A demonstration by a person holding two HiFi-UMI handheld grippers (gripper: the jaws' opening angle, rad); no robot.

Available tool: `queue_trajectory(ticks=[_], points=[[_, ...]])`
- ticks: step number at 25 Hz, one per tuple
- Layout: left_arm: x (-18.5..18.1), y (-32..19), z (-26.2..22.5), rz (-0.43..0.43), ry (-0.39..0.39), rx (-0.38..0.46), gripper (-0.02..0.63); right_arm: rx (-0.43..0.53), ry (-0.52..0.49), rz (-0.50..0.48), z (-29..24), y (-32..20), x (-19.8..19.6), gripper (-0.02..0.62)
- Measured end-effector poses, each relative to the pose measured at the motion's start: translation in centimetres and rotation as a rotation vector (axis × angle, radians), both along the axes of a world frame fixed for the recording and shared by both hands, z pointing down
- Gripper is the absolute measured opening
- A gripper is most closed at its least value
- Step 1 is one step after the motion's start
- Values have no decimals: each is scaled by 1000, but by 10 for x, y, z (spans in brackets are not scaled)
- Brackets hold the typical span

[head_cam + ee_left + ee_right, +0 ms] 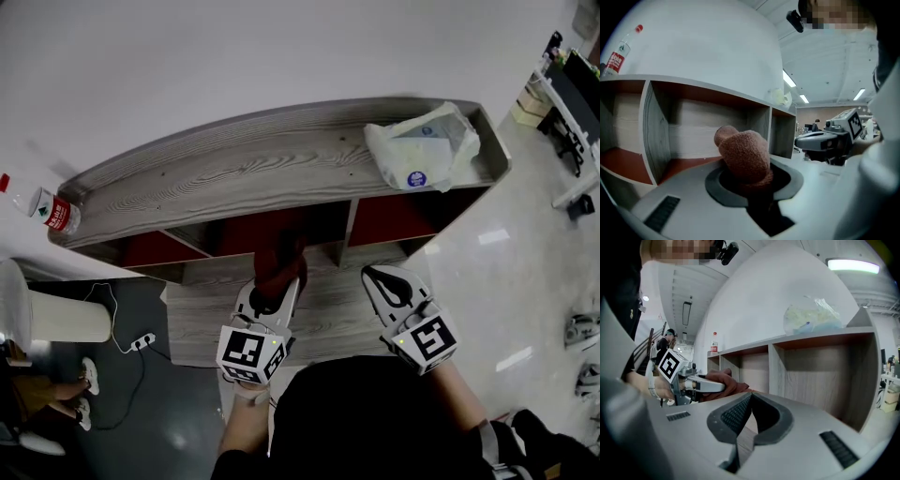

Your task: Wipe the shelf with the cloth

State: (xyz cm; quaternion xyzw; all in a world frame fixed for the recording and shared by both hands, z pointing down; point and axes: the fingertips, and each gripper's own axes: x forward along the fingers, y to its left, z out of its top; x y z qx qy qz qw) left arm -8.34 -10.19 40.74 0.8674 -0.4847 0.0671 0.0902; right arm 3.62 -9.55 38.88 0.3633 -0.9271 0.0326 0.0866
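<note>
Pinching brown cloth (743, 154): left tongs (277, 286); right tongs (750, 398) pressed together; bottle (52, 211) red label unreadable.

Lighting, as I read it: bright, even, from overhead; ceiling strip (852, 266) flares white. Floor (494, 236) shows glare patches. Shelf (234, 173) compartments shadowed. Gripper views: heavy fisheye bending, dark corners, soft foreground.

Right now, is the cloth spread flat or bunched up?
Bunched up. The cloth is a rounded brown wad pinched between the jaws of the left hand-held gripper, with no flat part showing.
</note>
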Motion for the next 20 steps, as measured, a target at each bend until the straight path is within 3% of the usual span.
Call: queue_trajectory(ticks=[14,20], points=[[-9,12,3,-62,-169,62,95,31,-2,-51,-2,9,-4,-3],[-5,15,0,-60,-148,67,95,46,-5,-46,-5,9,-3,-3]])
